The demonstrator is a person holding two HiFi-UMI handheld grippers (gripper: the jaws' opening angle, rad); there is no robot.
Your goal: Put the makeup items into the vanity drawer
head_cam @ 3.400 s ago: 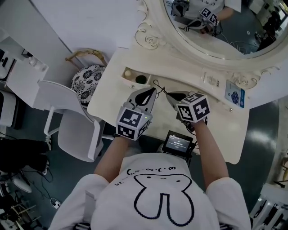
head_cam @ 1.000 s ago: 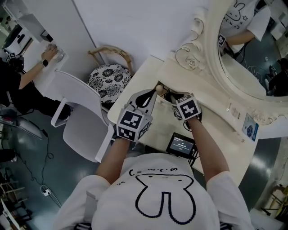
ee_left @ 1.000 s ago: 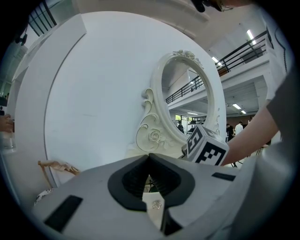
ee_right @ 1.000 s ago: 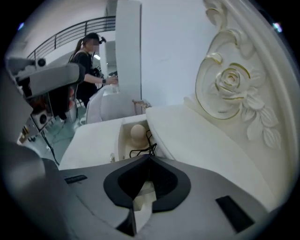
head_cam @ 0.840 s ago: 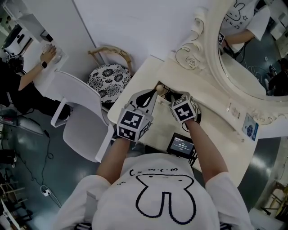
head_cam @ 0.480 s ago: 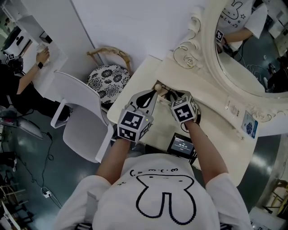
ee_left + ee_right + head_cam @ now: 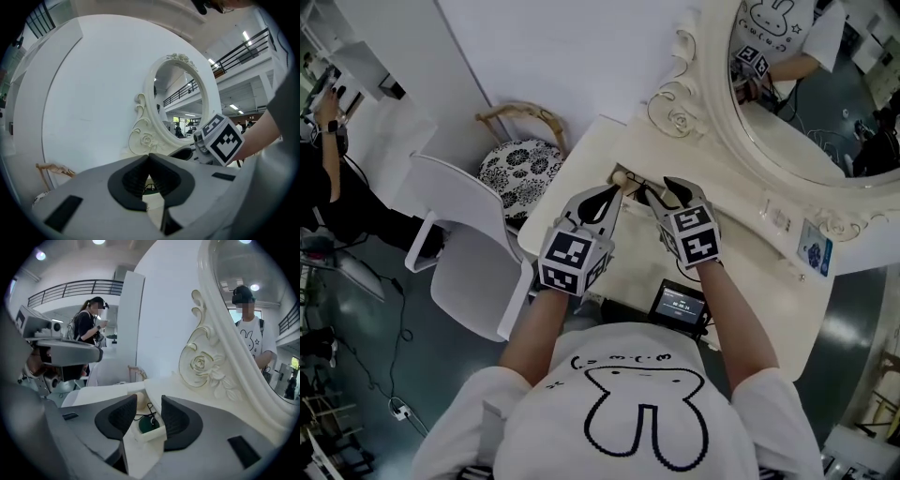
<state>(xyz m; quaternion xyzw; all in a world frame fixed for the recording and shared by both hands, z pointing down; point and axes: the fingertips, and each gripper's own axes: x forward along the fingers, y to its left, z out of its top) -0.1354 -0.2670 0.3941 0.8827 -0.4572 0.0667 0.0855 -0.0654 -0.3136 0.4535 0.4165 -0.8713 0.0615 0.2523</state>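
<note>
Since the dark green round makeup item (image 7: 147,424) lies inside the small cream vanity drawer (image 7: 149,434), beside a beige ball (image 7: 140,401), the fingers of the right gripper (image 7: 149,398) have just been opening, presumably in release, and stand wide, holding nothing; those of the left gripper (image 7: 149,156) are pressed together, empty.

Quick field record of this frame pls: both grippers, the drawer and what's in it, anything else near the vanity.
left gripper: shut, nothing between the jaws
right gripper: open, jaws have just been opening, nothing between them, aimed at the drawer
drawer: open, left part of the vanity
in drawer: dark green round item, beige round item, thin black cord
mirror: ornate oval frame, behind the drawer
small screen: at the vanity's near edge
white chair: left of the vanity
</note>
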